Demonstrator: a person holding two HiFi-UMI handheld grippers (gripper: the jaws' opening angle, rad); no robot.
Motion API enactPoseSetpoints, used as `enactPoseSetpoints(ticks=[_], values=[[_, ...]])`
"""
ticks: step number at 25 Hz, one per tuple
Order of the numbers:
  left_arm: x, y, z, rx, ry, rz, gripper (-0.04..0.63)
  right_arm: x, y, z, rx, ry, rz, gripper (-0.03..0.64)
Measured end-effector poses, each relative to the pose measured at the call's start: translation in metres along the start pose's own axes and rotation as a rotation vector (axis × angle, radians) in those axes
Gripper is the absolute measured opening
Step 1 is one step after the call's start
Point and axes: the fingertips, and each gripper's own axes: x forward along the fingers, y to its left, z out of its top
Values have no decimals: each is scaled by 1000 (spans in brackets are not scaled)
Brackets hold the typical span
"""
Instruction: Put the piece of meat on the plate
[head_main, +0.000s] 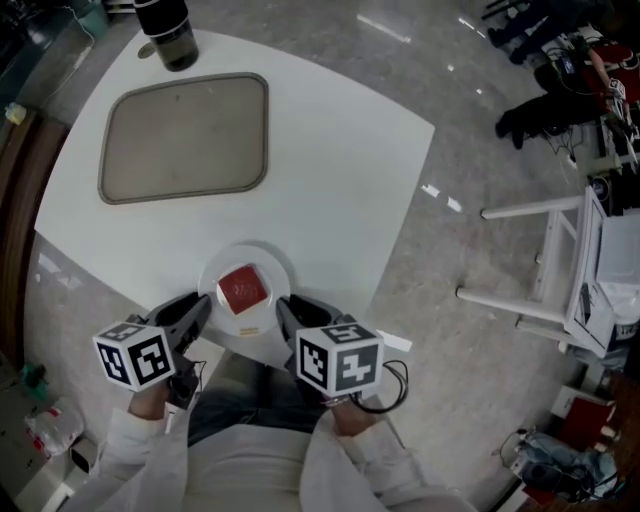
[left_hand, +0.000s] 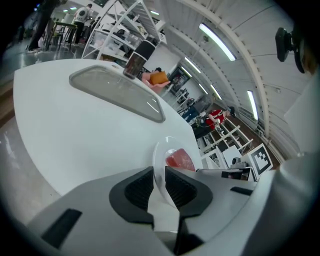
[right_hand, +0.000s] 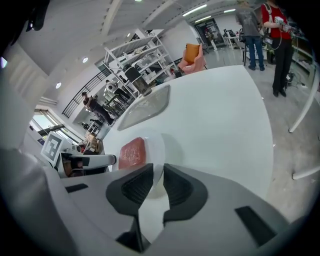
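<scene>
A red square piece of meat (head_main: 243, 288) lies on a small white plate (head_main: 214, 276) at the near edge of the white table (head_main: 330, 170). My left gripper (head_main: 205, 306) is shut on the plate's left rim, and my right gripper (head_main: 283, 308) is shut on its right rim. In the left gripper view the plate's thin rim (left_hand: 159, 160) sits between the dark pads of the left gripper (left_hand: 159, 182), with the meat (left_hand: 180, 160) just beyond. The right gripper view shows the right gripper (right_hand: 156, 185) pinching the rim (right_hand: 156, 150), the meat (right_hand: 131, 152) to its left.
A grey-beige tray (head_main: 185, 135) lies at the table's far left, with a dark cylindrical bottle (head_main: 168, 32) behind it. A white metal rack (head_main: 560, 270) stands on the floor to the right. People (right_hand: 270, 35) stand beyond the table.
</scene>
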Motion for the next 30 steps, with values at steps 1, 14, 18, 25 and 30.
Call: enactPoseSetpoints(ticks=[1, 14, 18, 25, 30], values=[[-2, 0, 3, -5, -17, 4, 79, 0, 2, 3, -6, -3, 7, 72], [-23, 15, 56, -13, -108, -17, 72, 19, 34, 53, -39, -33, 22, 72], [-32, 35, 80, -6, -109, -8, 71, 38, 53, 77, -26, -62, 10, 69], [-43, 72, 133, 30, -100, 2, 61, 74, 86, 120, -29, -88, 4, 69], [-40, 97, 173, 54, -96, -6, 61, 101, 101, 158, -36, -110, -5, 69]])
